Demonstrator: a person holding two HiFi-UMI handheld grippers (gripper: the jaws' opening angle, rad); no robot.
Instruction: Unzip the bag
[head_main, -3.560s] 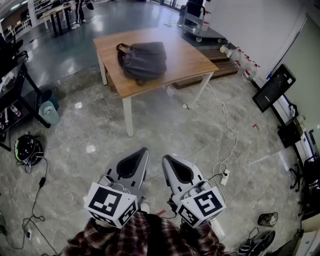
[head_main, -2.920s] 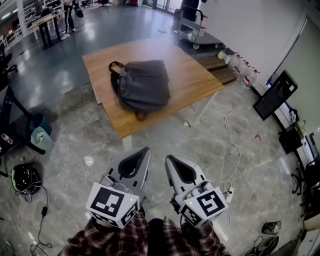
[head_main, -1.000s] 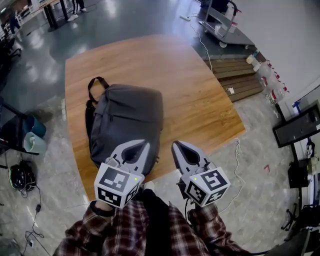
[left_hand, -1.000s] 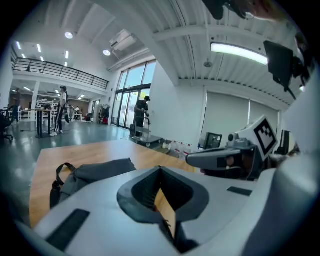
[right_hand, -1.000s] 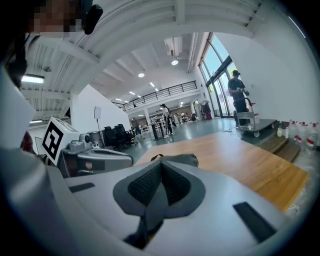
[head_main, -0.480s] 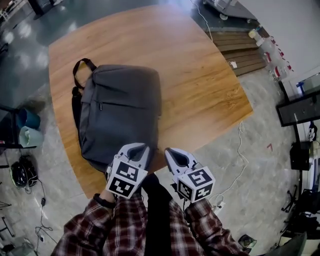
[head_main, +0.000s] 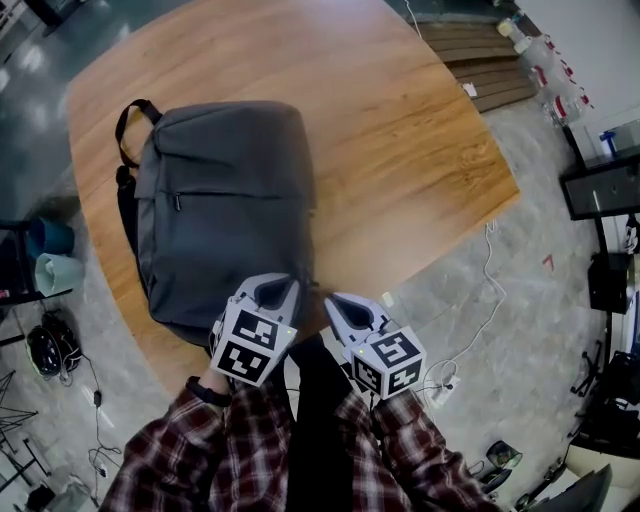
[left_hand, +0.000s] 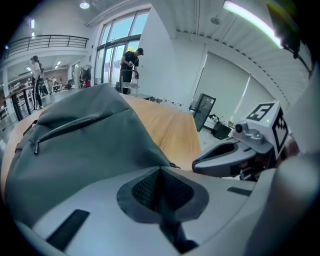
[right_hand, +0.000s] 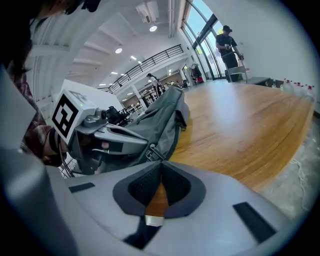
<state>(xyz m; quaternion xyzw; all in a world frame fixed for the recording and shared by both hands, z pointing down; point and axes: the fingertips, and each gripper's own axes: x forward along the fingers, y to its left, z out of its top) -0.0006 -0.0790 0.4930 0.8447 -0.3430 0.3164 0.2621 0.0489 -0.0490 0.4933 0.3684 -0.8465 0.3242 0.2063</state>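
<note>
A dark grey backpack (head_main: 220, 205) lies flat on the wooden table (head_main: 400, 130), its carry handle (head_main: 128, 115) at the far left end. A front-pocket zipper pull (left_hand: 36, 147) shows in the left gripper view. My left gripper (head_main: 283, 288) is shut and empty, its tip over the bag's near end (left_hand: 75, 145). My right gripper (head_main: 332, 300) is also shut and empty. It sits just right of the bag (right_hand: 162, 117) at the table's near edge (right_hand: 240, 130). Each gripper appears in the other's view: the right gripper (left_hand: 225, 157) and the left gripper (right_hand: 112, 135).
Left of the table stand a blue bin (head_main: 52, 272) and a dark rack. A white cable and power strip (head_main: 440, 388) lie on the floor at right, near a black monitor (head_main: 600, 180). A wooden pallet (head_main: 500, 80) with bottles is far right. People stand far off.
The view has closed in on the table, from across the floor to right over the bag. Both grippers now hang at the bag's near end and have stayed shut.
</note>
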